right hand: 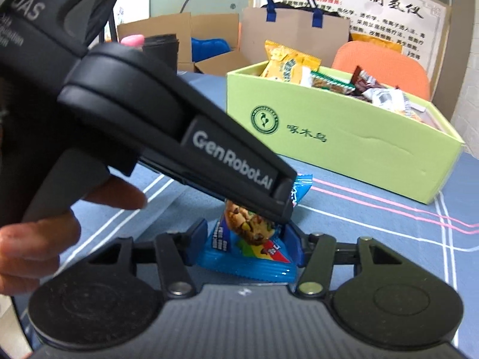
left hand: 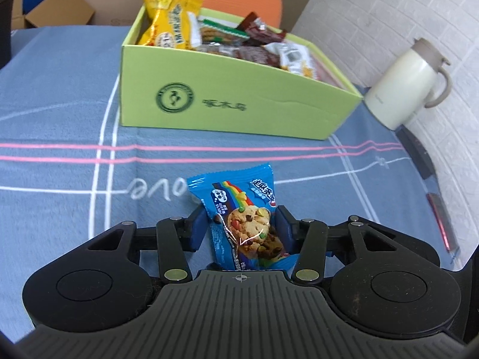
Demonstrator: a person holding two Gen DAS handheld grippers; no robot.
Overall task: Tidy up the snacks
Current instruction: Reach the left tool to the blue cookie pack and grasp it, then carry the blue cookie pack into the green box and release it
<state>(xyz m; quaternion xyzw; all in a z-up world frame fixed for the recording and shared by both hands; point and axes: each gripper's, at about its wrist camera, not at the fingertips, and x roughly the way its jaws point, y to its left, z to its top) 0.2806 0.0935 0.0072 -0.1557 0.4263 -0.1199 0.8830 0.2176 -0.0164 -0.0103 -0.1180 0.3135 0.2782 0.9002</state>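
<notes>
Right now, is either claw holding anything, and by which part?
Both grip one blue cookie packet: the left claw across its middle, the right claw near its lower, crimped end.

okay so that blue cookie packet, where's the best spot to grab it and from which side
Grip the blue cookie packet across its puffy middle, pads on its two long edges, coming from its near short end. The flat crimped ends give little to pinch. The left gripper is clamped on it this way; the right gripper holds its other end.
</notes>
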